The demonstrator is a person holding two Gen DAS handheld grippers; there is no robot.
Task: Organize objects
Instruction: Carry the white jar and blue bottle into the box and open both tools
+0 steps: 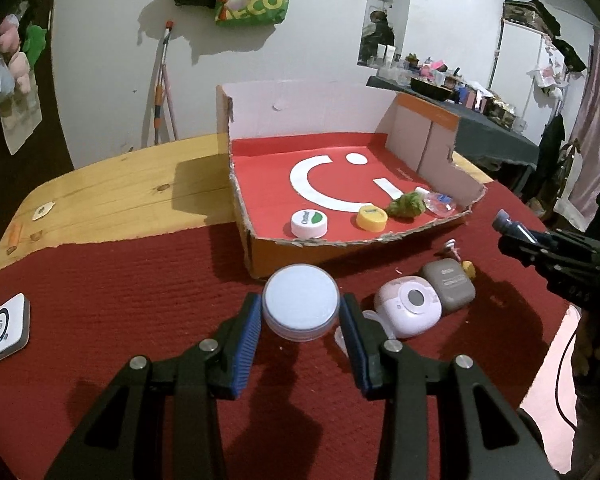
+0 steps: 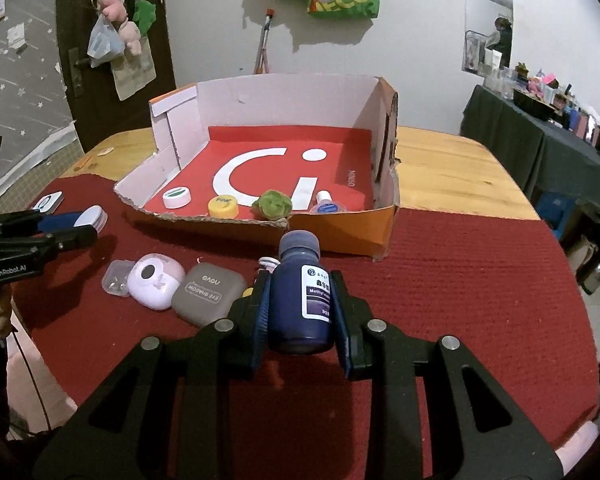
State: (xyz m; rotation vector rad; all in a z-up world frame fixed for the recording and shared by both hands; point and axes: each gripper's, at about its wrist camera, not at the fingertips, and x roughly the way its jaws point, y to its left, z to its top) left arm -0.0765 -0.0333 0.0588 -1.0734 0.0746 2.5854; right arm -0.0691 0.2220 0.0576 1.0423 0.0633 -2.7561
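A: Why both hands loaded at once?

B: My guess is that it saves a trip. The left gripper (image 1: pixel 300 322) is clamped on the round white jar (image 1: pixel 300 304), pads against its side wall, lid up so it stays level. The right gripper (image 2: pixel 302 308) is clenched on the dark blue bottle (image 2: pixel 300 288), squeezed across the body with the cap pointing away.

A: And where's it all headed?

B: Likely the cut-down cardboard box (image 2: pixel 340 232), at twelve o'clock from both cameras. Its low torn front edge faces the hands (an easy way in). A white cap (image 1: pixel 309 223), a yellow cap (image 1: pixel 371 218), a green plush toy (image 1: pixel 406 205) and a small clear bottle (image 1: pixel 440 202) sit along that edge already.

A: How are the hands set?

B: Both tilt down and forward, side by side, each holding its object clear of the red cloth (image 1: pixel 120 292). From the left view the right gripper is at three o'clock.

A: What's left outside?

B: A pink round case (image 2: pixel 154 282), a grey eyeshadow case (image 2: pixel 208 294) and a white square device (image 1: pixel 6 328) at nine o'clock.
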